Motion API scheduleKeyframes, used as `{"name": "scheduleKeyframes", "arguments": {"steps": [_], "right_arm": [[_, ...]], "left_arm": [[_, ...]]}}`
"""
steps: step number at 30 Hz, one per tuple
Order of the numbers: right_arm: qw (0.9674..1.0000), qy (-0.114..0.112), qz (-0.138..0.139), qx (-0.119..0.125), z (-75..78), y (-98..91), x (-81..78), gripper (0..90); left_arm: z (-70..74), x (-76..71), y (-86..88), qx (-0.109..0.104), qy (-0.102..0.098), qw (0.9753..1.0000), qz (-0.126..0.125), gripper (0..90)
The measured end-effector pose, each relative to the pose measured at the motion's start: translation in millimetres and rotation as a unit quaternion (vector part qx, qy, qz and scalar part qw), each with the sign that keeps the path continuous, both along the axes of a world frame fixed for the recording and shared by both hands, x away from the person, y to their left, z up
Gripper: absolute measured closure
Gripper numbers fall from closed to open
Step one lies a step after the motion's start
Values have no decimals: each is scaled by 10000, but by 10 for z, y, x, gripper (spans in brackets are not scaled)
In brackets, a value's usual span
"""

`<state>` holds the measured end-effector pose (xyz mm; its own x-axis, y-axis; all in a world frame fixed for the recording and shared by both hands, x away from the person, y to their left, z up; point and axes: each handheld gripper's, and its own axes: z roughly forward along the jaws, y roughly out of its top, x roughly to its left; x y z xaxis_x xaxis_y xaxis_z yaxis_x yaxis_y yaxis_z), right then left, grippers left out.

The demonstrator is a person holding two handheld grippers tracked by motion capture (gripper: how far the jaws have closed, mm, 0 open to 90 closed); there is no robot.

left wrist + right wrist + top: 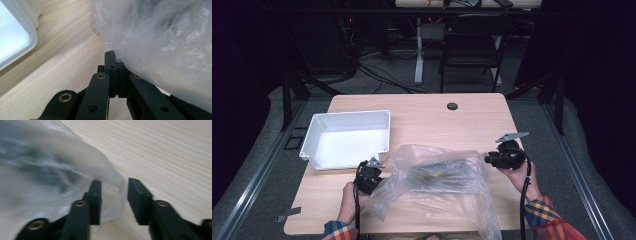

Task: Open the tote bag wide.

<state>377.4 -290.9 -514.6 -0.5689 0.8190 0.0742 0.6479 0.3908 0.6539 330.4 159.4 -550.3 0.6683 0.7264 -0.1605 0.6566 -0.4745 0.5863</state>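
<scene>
Wooden table (pixel 422 117): our left gripper (pixel 115 65) pinches the plastic bag (pixel 437 180); our right gripper (pixel 113 195) has let go. Next we grab again near the front edge.

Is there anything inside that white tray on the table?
No, in the high view the white tray shows only its bare white bottom, and the plastic bag lies beside it on the table.

The clear, colourless plastic bag (pixel 439 182) with dark contents lies between the black left gripper (pixel 371 176) and black right gripper (pixel 503 157), a white bin (pixel 347 137) beyond the left gripper on the pale woodgrain table (pixel 462 122); sleeves (pixel 547 217) are red-yellow-blue plaid.
</scene>
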Motion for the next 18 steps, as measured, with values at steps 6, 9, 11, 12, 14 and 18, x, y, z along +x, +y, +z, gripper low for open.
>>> {"name": "scheduleKeyframes", "arguments": {"steps": [6,9,11,12,14,18], "right_arm": [[9987,-179,269,404,287,-62,-240,365],[9976,-251,354,547,351,-69,-281,350],[9952,-298,481,803,402,-58,-309,302],[9932,-297,588,959,412,-30,-315,284],[9903,-189,866,1073,405,86,-325,228],[9908,43,1051,850,297,317,-288,415]], "left_arm": [[27,-20,-17,-7,-70,10000,-62,899],[25,-19,-19,3,-67,10000,-44,899],[22,-15,-24,18,-72,10000,-45,898],[19,-15,-29,15,-83,10000,-33,898],[14,-9,-39,22,-63,10000,-45,898],[7,-5,-56,68,-56,10000,-43,898]]}}
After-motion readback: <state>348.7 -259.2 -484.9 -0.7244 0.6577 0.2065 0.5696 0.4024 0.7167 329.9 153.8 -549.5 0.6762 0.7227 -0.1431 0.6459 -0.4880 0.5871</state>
